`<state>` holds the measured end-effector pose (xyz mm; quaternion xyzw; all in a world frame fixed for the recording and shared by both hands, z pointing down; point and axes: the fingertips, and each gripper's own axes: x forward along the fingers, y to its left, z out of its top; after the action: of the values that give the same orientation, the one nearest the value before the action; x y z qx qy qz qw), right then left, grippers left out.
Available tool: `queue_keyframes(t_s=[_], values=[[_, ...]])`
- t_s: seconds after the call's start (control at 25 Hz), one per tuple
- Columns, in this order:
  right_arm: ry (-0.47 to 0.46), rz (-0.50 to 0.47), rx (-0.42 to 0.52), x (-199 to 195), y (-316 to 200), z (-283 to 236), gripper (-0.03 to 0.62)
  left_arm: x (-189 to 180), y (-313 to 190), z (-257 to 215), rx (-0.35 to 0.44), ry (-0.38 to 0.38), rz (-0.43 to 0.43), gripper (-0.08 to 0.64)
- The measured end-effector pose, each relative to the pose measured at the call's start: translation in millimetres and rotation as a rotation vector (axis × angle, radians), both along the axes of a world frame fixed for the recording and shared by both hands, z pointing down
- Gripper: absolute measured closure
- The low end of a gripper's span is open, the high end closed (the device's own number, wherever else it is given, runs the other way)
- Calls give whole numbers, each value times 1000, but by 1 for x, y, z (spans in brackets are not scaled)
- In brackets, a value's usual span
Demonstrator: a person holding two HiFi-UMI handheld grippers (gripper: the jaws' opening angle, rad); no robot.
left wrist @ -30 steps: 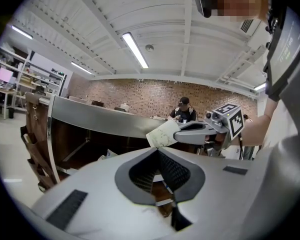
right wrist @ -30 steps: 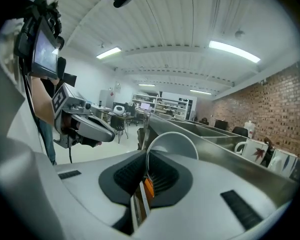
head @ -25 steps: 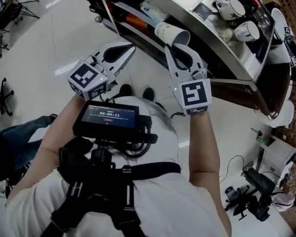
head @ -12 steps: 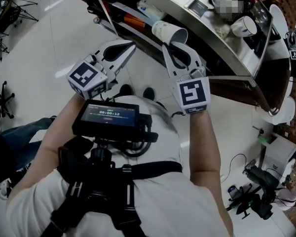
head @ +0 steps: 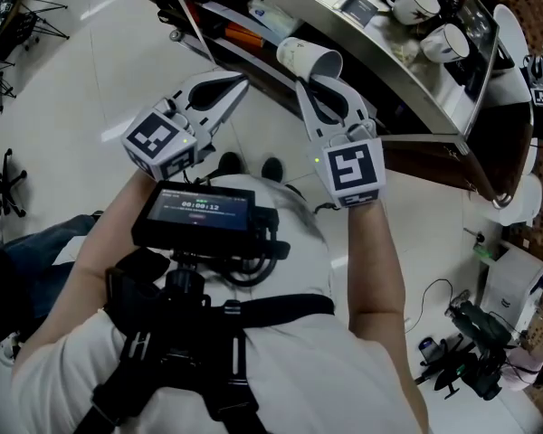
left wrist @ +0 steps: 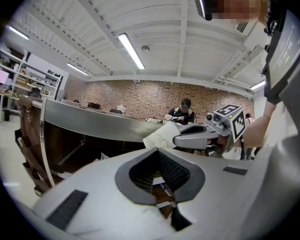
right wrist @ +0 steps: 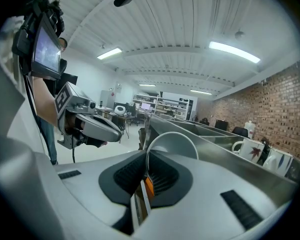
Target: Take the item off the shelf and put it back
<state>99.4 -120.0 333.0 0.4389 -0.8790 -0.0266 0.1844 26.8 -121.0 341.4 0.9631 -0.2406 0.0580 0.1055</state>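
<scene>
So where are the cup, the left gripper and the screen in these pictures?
cup (head: 309, 59), head view, on its white side wall.
left gripper (head: 239, 86), head view, between its fingertips.
screen (head: 199, 211), head view, middle of its dark display.

Two grippers: left gripper (head: 240, 87), right gripper (head: 319, 84). One paper cup (head: 309, 59). Two white mugs (head: 414, 0) (head: 448, 42). One steel shelf (head: 407, 89). One chest screen (head: 199, 211). Two forearms showing.

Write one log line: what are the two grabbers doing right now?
right gripper: shut on paper cup rim | cup: tipped sideways, in air beside metal shelf | left gripper: shut, empty
</scene>
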Motion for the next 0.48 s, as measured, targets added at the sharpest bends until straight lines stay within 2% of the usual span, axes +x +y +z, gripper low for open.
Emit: queue_keyframes(t_s=[0.48], values=[[4,1,-7,0,2,4,568,0,2,3,16,-12,7,560]])
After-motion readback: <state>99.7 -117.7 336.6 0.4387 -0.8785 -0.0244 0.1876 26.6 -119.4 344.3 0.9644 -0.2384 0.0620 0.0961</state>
